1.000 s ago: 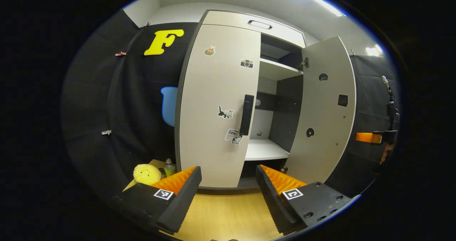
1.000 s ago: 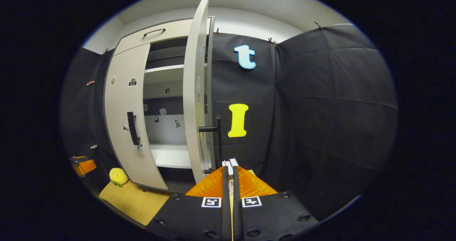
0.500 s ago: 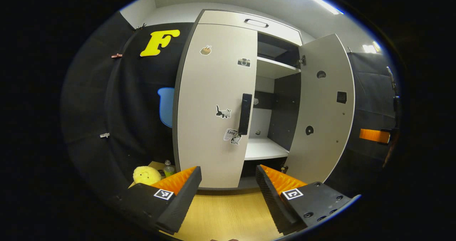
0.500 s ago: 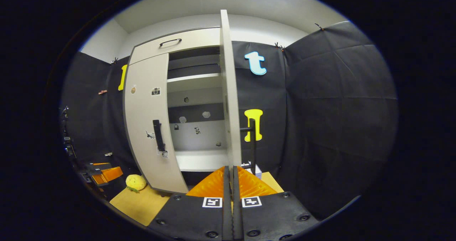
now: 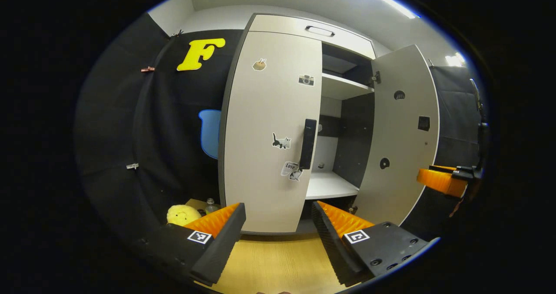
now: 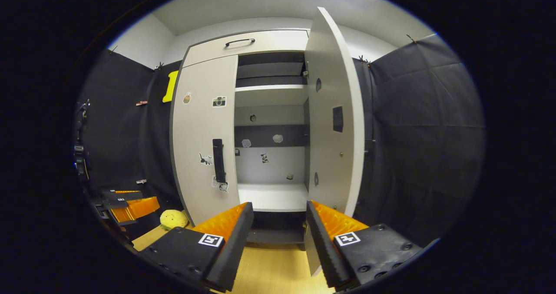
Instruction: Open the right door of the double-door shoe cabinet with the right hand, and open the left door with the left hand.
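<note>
in the left gripper view, black cloth point(image 5: 130, 124) covers the booth wall at far left, pinned with small clips. low down by it a yellow plush toy point(image 5: 182, 214) and a small bottle point(image 5: 211, 205) sit on the light wood floor point(image 5: 278, 263). the left gripper point(image 5: 278, 237) hangs in front of the shoe cabinet point(image 5: 312, 27), its fingers point(image 5: 217, 237) spread wide with nothing between them. the cabinet's left door point(image 5: 269, 129) is closed, carrying a few stickers and a dark upright handle point(image 5: 308, 143) at its inner edge. to the right of it the inside shows a white shelf point(image 5: 330, 185) and dark side panels. the right door point(image 5: 402, 133) stands swung out, its inner face toward the camera. at the far right edge the right gripper point(image 5: 441, 181) shows, held apart from that door.

in the right gripper view, the left gripper point(image 6: 130, 207) shows low at the left, near the plush toy point(image 6: 173, 219). the left door point(image 6: 204, 137) is shut and the handle point(image 6: 218, 160) is untouched. the open compartment shows shelves and small stickers on the back panel. the right door point(image 6: 334, 124) stands open, nearly edge-on. the right gripper point(image 6: 278, 242) has its fingers point(image 6: 230, 246) parted and empty, over the wood floor point(image 6: 269, 272). a white wall and ceiling run above the cabinet.
</note>
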A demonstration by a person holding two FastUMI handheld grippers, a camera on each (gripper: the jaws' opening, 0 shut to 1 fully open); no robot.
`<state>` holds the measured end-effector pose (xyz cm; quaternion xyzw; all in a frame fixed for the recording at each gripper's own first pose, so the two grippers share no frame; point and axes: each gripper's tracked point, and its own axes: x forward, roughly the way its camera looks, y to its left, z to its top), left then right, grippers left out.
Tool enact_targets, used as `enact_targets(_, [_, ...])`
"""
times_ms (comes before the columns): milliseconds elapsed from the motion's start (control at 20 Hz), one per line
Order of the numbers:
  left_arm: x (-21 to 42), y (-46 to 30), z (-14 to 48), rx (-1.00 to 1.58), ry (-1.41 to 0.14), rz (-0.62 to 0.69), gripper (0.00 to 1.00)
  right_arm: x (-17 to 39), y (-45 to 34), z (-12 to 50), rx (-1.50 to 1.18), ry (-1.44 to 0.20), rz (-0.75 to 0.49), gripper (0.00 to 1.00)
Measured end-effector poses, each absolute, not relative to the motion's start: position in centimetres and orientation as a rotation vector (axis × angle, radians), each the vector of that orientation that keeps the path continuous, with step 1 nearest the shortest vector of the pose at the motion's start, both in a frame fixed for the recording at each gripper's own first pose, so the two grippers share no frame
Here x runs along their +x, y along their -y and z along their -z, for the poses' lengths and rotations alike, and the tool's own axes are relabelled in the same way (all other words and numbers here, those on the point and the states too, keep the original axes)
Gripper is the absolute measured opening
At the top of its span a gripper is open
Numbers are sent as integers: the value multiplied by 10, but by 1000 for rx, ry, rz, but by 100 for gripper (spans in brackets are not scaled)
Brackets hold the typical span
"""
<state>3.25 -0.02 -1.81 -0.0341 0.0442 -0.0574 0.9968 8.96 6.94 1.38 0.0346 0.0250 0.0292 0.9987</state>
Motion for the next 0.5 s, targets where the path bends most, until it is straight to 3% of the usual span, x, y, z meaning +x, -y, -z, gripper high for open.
enact_targets(100, [37, -4, 13, -67, -79, 99, 95, 97, -75, -10, 57, -53, -66, 99])
enact_targets(500, [83, 5, -25, -43, -32, 78, 95, 107, -80, 9, 67, -57, -77, 96])
